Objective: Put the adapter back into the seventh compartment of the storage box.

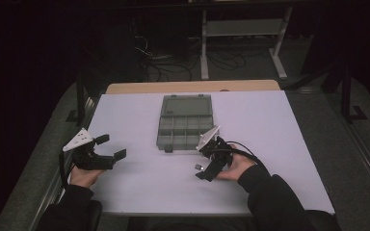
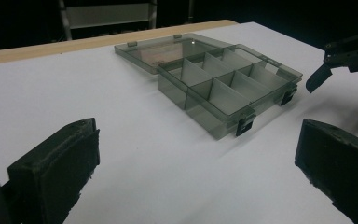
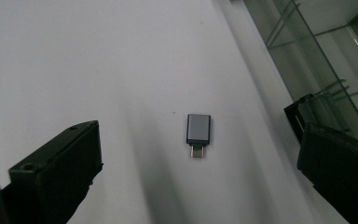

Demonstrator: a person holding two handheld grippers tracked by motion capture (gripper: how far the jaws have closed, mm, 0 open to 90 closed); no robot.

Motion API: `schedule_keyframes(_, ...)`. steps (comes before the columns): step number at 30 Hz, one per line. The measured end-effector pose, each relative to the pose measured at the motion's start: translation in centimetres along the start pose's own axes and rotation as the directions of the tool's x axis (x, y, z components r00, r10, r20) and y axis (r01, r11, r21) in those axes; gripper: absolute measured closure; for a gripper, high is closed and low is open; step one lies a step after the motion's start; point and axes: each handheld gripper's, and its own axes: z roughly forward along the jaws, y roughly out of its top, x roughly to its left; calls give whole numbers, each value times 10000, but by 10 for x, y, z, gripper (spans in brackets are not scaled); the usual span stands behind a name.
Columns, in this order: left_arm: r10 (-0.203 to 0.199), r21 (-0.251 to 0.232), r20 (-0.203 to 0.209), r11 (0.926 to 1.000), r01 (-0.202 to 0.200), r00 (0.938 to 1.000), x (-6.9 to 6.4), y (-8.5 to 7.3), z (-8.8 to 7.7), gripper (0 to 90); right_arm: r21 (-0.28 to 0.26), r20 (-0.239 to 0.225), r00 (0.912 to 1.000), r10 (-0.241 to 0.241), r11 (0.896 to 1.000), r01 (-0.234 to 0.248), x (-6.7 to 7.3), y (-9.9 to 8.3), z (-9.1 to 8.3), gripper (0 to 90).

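A small grey USB adapter [image 3: 198, 129] with a metal plug lies flat on the white table [image 3: 74, 56], between and just ahead of the wide-apart jaws of my right gripper [image 3: 198, 175]. From above, the adapter [image 1: 198, 167] is a tiny speck beside the right gripper [image 1: 206, 161], which is open and tilted down over it. A smoky grey compartment box [image 1: 185, 123] sits mid-table with its lid folded back flat. My left gripper [image 1: 111, 147] hovers open at the left edge with nothing in it, facing the box [image 2: 223, 79].
The box's black front latches [image 2: 245, 125] face me, and one latch [image 3: 303, 112] lies close to the right gripper's jaw. Its compartments look empty. A wooden strip [image 1: 192, 86] edges the table's far side. Bare table [image 1: 149, 178] lies between the hands.
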Motion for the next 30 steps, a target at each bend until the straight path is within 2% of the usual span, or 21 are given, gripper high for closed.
schedule_keyframes(5, -10, -13, -4, 10000, 10, 10000, 0, 0, 0, 0, -64, -97, 9999, -65, 10000, 65, 3, 2, 3, 0)
schedule_keyframes(7, -30, -20, -8, 10000, 30, 10000, 0, 0, 0, 0, -74, -230, 9997, -117, 9999, 115, 3, 3, 4, 34)
schedule_keyframes(15, -8, -11, -1, 10000, 8, 10000, 0, 0, -1, 0, -74, -208, 9998, -31, 10000, 29, 1, 3, 7, 73)
schedule_keyframes(19, -13, -11, 6, 10000, 13, 10000, 0, 0, -1, 0, -132, -326, 9995, -29, 9999, 25, 0, 3, 8, 134)
schedule_keyframes(24, -4, -10, 3, 10000, 4, 10000, 0, 0, -1, 0, -12, -94, 9995, -287, 9996, 287, 3, 3, 11, 224)
schedule_keyframes(30, -10, -8, 10, 10000, 10, 10000, 0, 0, -1, 0, 198, 59, 9998, -212, 9996, 210, 3, 3, 16, 300)
